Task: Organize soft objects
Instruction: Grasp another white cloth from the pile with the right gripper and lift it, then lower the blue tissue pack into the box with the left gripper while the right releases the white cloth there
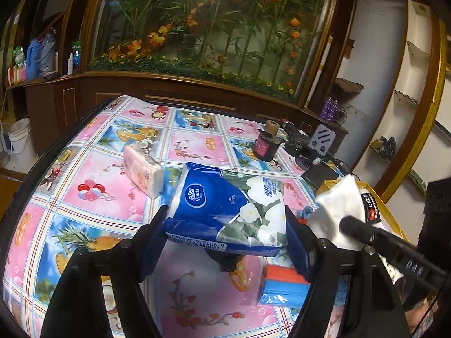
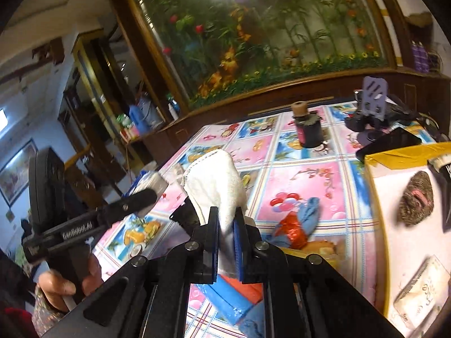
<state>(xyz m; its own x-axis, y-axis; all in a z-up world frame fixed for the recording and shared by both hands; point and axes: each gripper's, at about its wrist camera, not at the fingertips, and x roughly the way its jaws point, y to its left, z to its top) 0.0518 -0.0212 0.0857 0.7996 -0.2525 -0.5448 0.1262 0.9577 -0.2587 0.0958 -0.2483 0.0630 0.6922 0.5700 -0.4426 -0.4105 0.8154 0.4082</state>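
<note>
Left hand-held gripper point(image 1: 225, 225) pinches blue tissue pack point(image 1: 225, 208), lifted above tabletop point(image 1: 84, 197). Right hand-held gripper point(image 2: 225, 225) squeezed tight on white cloth point(image 2: 214, 180), held up in air. Farther back: pink tissue pack point(image 1: 143, 171) lies on tabletop. Dark bottle point(image 1: 265, 143) stands beyond.

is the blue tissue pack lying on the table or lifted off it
Lifted. The blue floral plastic tissue pack is clamped between the left gripper fingers, and the patterned tablecloth shows beneath its lower edge.

blue tissue pack point(image 1: 225, 211) and white cloth point(image 2: 214, 180), both held aloft.
</note>
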